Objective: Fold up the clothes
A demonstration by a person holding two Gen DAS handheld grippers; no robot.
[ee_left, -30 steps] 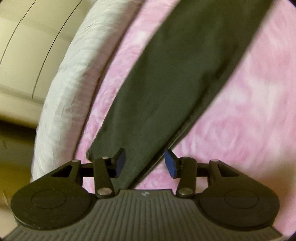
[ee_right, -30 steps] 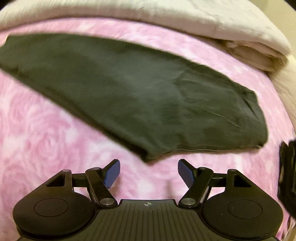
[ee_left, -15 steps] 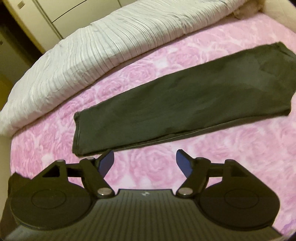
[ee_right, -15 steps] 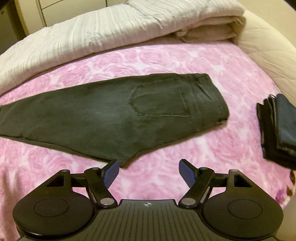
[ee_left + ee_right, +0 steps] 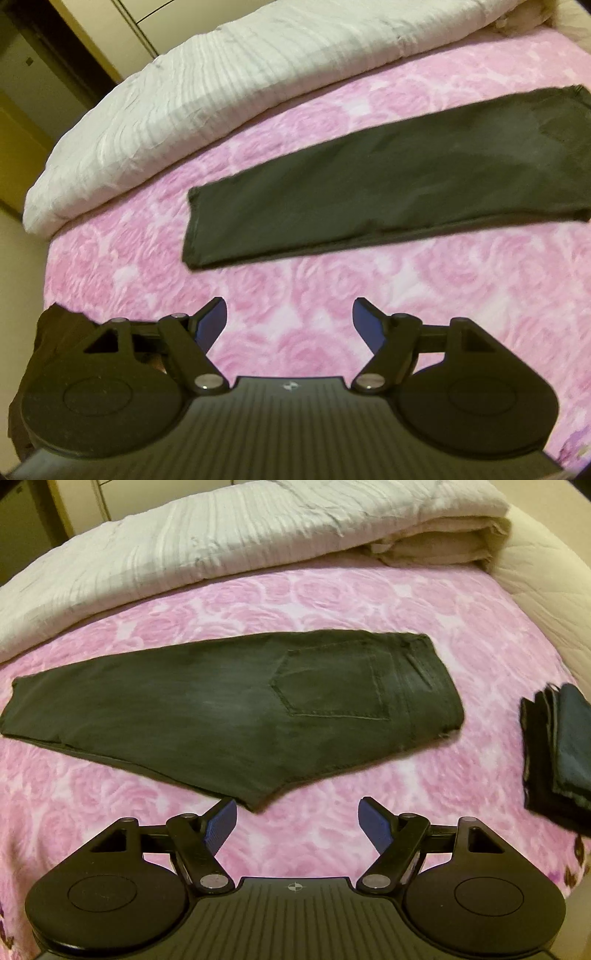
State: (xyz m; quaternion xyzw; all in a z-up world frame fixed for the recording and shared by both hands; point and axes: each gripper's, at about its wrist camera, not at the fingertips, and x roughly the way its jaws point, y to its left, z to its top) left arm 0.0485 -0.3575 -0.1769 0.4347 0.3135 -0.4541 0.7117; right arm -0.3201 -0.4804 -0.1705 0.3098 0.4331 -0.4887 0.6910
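A pair of dark jeans (image 5: 236, 709) lies flat on the pink rose-patterned bed cover (image 5: 332, 602), folded lengthwise with one leg on the other, back pocket up and waistband to the right. The left wrist view shows the leg end (image 5: 369, 192) with its hem at the left. My left gripper (image 5: 290, 319) is open and empty, above the cover in front of the hem. My right gripper (image 5: 297, 821) is open and empty, just in front of the crotch point of the jeans.
A stack of folded dark clothes (image 5: 557, 749) lies at the right of the bed. A rolled white duvet (image 5: 184, 554) runs along the far side, also in the left wrist view (image 5: 221, 92). A dark cloth (image 5: 62, 325) sits by the left gripper's base.
Both grippers have pulled back and up from the jeans, which now lie flat on the cover. The left gripper's jaws have opened wider.
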